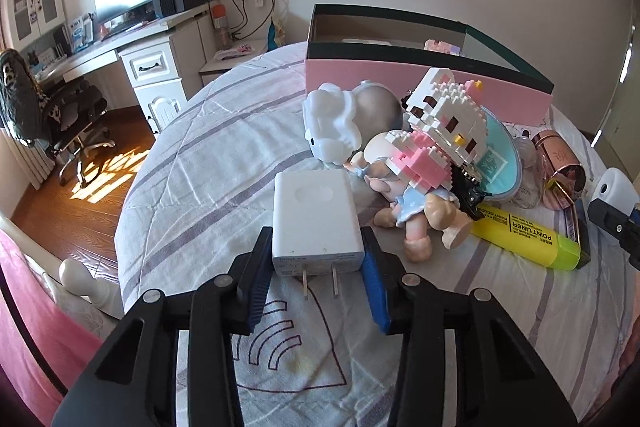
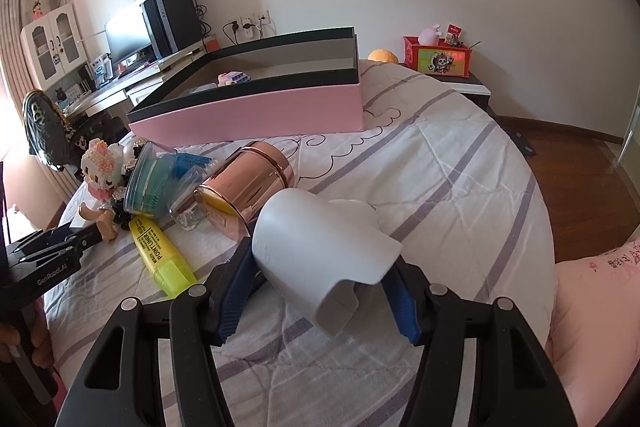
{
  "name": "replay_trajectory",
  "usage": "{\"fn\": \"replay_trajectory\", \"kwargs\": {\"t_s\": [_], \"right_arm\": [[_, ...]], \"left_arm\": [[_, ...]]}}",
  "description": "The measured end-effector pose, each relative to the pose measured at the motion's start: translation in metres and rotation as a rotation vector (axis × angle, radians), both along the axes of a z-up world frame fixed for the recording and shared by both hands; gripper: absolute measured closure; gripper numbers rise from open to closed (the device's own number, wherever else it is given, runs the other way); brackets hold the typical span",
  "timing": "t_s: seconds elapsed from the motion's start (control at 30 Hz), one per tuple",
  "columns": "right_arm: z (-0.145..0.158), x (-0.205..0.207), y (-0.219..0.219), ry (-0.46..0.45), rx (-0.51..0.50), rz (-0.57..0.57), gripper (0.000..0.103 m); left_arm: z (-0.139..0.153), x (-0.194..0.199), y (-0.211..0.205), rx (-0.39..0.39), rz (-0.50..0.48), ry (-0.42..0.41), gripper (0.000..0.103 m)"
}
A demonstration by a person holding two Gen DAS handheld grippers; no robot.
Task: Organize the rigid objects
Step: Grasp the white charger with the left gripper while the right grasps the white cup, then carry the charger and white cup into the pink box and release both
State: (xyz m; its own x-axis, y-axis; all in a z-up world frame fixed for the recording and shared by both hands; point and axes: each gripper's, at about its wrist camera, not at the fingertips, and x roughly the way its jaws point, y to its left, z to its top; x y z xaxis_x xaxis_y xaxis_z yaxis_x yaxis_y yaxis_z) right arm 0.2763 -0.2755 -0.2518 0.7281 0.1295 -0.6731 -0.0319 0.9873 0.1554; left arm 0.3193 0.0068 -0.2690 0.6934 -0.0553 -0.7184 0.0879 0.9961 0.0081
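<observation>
left gripper [image 1: 318,259] fingers clamp the white charger [image 1: 316,223] by its flat sides on the bed, right gripper [image 2: 320,291] grips the smooth white plastic piece [image 2: 320,251], both look light, stiff, maybe slippery

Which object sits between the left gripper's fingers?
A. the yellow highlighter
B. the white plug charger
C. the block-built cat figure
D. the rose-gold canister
B. The left gripper is clamped on the white plug charger, prongs toward the camera; the yellow highlighter lies apart on the bedspread.
</observation>
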Motion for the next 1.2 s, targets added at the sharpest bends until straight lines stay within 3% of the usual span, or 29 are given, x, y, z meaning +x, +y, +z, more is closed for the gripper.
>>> {"fn": "replay_trajectory", "kwargs": {"t_s": [0.2, 0.57, 0.9, 1.2], "right_arm": [[0.014, -0.008, 0.006, -0.034, 0.005, 0.022, 0.041], [0.053, -0.031, 0.027, -0.142, 0.005, 0.068, 0.041], [0.088, -0.051, 0.055, -0.242, -0.012, 0.135, 0.041], [0.105, -0.051, 0.059, -0.284, -0.029, 0.144, 0.041]], "left_arm": [[0.014, -0.015, 0.001, -0.018, -0.016, -0.022, 0.062], [0.069, -0.056, -0.018, -0.049, -0.088, -0.177, 0.063], [0.115, -0.087, -0.035, -0.031, -0.107, -0.318, 0.062], [0.13, -0.086, -0.042, -0.005, -0.104, -0.36, 0.062]]}}
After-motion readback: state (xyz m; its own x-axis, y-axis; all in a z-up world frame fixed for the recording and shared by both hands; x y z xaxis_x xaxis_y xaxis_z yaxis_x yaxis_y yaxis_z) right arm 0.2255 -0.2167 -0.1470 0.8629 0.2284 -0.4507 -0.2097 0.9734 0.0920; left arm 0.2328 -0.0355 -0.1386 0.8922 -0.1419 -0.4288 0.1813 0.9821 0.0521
